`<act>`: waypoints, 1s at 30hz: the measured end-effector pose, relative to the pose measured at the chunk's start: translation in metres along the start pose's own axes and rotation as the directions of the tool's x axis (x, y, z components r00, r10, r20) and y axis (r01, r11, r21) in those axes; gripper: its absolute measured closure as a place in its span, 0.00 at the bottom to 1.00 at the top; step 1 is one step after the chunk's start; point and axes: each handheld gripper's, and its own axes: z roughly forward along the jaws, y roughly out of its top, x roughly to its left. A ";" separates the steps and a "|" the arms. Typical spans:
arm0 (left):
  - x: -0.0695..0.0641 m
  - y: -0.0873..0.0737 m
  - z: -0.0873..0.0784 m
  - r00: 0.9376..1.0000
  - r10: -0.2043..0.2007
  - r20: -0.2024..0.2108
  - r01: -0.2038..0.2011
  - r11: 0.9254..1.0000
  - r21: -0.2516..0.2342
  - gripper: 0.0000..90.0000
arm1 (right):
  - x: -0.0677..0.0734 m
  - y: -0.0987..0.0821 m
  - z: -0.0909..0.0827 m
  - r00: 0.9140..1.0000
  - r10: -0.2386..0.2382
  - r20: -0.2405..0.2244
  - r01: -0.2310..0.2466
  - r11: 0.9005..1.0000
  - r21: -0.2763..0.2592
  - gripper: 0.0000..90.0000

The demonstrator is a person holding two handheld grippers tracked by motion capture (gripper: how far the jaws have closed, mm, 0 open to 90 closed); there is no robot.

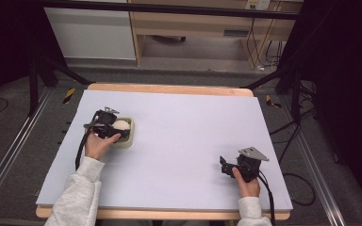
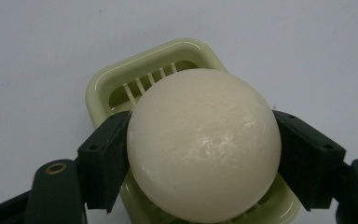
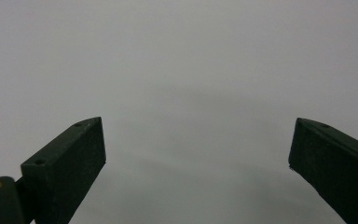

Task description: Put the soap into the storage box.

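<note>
Cream soap bar (image 2: 204, 144) clamped in left gripper (image 2: 204, 154), just over pale green soap dish (image 2: 103, 86) near desk (image 1: 193, 141) left edge. Right gripper (image 3: 198, 158) released, empty, near front-right corner.

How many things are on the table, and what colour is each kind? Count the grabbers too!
Cream round soap: 1
Pale green soap dish: 1
Black grippers: 2, the left gripper closed on the soap over the dish, and the right gripper with its jaws wide apart over the bare table
Total: 4
</note>
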 end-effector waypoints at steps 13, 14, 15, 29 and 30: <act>0.001 -0.002 0.004 1.000 -0.002 -0.006 0.002 1.000 0.014 0.27 | 0.000 0.000 0.000 1.000 0.002 -0.001 -0.002 1.000 0.001 0.05; 0.001 -0.002 0.004 1.000 0.002 -0.005 -0.002 1.000 0.017 0.27 | 0.000 0.000 0.000 1.000 0.004 -0.001 -0.004 1.000 0.000 0.05; 0.001 -0.002 0.004 1.000 0.004 -0.006 -0.004 1.000 0.019 0.27 | 0.000 0.000 0.000 1.000 0.004 -0.001 -0.004 1.000 0.000 0.05; 0.001 -0.002 0.001 1.000 0.003 -0.010 -0.003 1.000 0.005 0.27 | 0.000 0.000 0.000 1.000 0.001 0.000 -0.001 1.000 -0.001 0.05; 0.002 -0.002 0.001 1.000 0.002 -0.010 -0.002 1.000 0.002 0.26 | 0.000 0.000 0.000 1.000 0.001 0.000 -0.001 1.000 -0.001 0.05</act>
